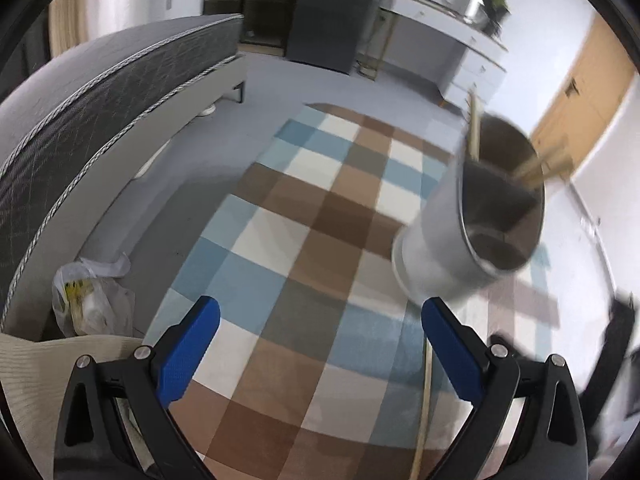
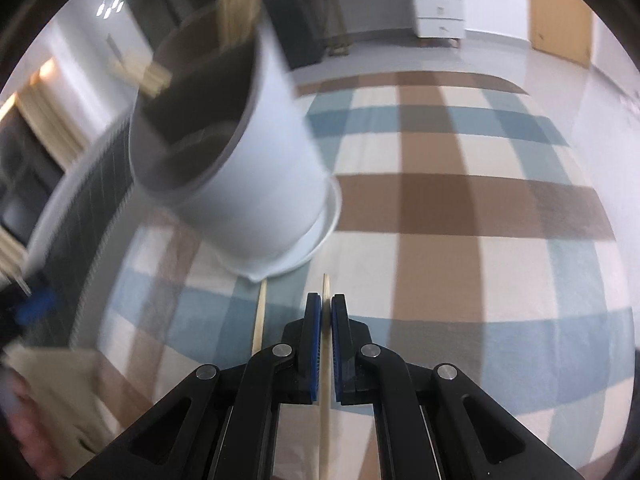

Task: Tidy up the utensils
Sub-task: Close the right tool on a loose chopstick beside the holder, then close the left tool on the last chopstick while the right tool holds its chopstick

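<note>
My right gripper (image 2: 327,312) clenched on wooden chopstick (image 2: 326,292). Second chopstick (image 2: 259,320) lies just left on checked rug (image 2: 440,200). White utensil holder (image 2: 256,168) (more chopsticks inside) stands far-left. My left gripper (image 1: 320,344) released, empty.

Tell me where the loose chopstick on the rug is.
In the right wrist view, the loose chopstick lies on the checked rug, left of the right gripper and below the white holder.
</note>
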Tool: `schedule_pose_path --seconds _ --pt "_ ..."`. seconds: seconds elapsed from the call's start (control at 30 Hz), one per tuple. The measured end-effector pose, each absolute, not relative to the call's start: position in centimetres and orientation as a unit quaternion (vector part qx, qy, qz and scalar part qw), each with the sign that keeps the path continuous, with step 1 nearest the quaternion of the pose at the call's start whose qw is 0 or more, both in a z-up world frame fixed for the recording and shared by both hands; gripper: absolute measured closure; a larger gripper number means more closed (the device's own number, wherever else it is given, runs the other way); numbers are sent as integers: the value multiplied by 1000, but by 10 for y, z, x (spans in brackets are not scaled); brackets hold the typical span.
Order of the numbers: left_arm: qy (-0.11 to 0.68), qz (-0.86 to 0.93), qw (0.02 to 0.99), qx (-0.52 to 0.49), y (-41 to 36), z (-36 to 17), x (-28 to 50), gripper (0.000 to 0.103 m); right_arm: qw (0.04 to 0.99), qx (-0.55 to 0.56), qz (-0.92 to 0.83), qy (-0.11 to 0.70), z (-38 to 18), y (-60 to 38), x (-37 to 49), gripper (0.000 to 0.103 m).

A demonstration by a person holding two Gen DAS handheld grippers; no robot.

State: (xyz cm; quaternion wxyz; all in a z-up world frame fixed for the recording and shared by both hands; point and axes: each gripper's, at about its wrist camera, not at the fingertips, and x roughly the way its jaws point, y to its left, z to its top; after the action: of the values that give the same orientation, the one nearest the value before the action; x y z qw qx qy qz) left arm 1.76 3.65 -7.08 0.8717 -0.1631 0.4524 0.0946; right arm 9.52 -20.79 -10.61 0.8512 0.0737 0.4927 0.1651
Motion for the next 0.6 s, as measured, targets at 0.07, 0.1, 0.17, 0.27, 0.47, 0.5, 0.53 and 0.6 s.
schedule_pose_path --seconds 0.07,0.1,0.17,0.27,0.47,0.5,0.53,0.6 --pt "471 76 865 -154 29 -81 17 5 852 107 160 488 -100 -221 94 99" --pt "477 70 863 -153 26 -83 16 5 850 122 159 487 -98 -227 96 99" --pt "488 64 859 -145 19 -91 13 5 845 161 153 486 -97 -242 92 99" --pt "510 38 848 -137 7 -103 10 5 836 203 141 490 -101 -261 95 99" --pt "529 25 842 -105 -15 -106 9 5 832 251 118 480 -102 -285 90 99" --pt "528 23 843 -100 -18 -104 10 5 834 253 113 477 -102 -288 88 99" --pt "528 20 843 -97 -23 -102 13 5 835 254 111 475 -103 -289 86 99" --pt "531 16 842 -89 -33 -100 20 5 836 253 105 475 -104 -291 84 99"
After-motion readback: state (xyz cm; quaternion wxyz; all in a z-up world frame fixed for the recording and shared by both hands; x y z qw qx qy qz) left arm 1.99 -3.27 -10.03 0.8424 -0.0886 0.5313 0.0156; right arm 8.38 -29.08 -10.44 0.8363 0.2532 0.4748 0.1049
